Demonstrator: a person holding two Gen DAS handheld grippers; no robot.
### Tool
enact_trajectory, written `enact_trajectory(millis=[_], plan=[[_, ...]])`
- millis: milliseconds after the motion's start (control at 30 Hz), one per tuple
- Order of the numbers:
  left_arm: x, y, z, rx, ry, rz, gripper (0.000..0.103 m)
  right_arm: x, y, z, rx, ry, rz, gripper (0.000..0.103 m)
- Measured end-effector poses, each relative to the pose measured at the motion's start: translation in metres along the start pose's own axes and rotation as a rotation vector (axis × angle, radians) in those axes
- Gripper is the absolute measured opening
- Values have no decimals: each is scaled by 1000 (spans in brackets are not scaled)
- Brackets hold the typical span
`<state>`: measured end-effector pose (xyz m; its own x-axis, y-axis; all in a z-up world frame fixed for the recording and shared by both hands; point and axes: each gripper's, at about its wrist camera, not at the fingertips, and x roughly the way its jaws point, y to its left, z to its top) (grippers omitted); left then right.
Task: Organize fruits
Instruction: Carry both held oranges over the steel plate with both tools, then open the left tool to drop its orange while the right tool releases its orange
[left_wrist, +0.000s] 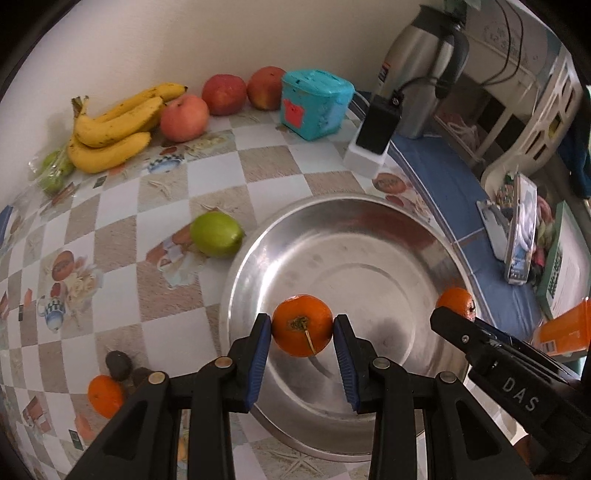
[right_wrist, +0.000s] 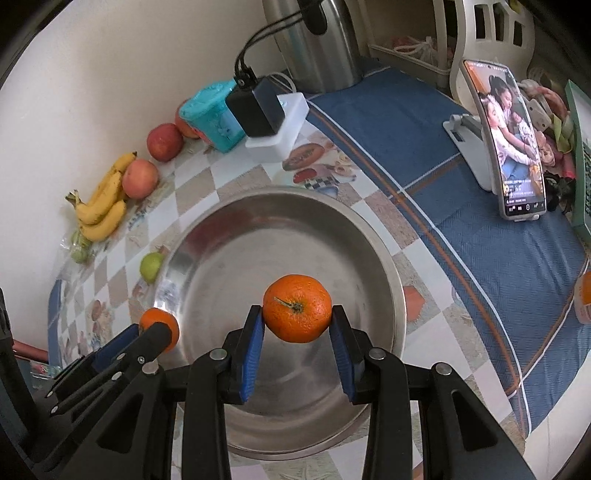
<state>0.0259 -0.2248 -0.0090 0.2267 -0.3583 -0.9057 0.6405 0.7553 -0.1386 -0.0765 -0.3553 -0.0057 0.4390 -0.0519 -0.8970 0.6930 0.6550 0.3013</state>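
Note:
My left gripper (left_wrist: 303, 328) is shut on an orange (left_wrist: 302, 325) and holds it over the steel bowl (left_wrist: 332, 221). My right gripper (right_wrist: 297, 314) is shut on a second orange (right_wrist: 297, 313) over the same bowl (right_wrist: 280, 195). Each gripper shows at the edge of the other's view, the right one (left_wrist: 454, 317) with its orange (left_wrist: 456, 301), the left one (right_wrist: 155, 332) with its orange (right_wrist: 160, 325). A green fruit (left_wrist: 216, 234) lies left of the bowl. Bananas (left_wrist: 114, 129) and three apples (left_wrist: 184, 117) lie by the wall. Another orange (left_wrist: 104, 395) lies at the near left.
A teal box (left_wrist: 314, 103), a black charger on a white base (left_wrist: 373, 136) and a steel flask (left_wrist: 417, 66) stand behind the bowl. A phone on a stand (right_wrist: 513, 147) sits on the blue cloth at right. Dark small fruits (left_wrist: 118, 363) lie by the loose orange.

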Motion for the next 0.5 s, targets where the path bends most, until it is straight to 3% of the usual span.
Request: enact_trajectory(millis=[500], plan=[[19, -11, -11, 38, 42, 22, 38, 17, -3, -7, -3, 53, -49, 38]])
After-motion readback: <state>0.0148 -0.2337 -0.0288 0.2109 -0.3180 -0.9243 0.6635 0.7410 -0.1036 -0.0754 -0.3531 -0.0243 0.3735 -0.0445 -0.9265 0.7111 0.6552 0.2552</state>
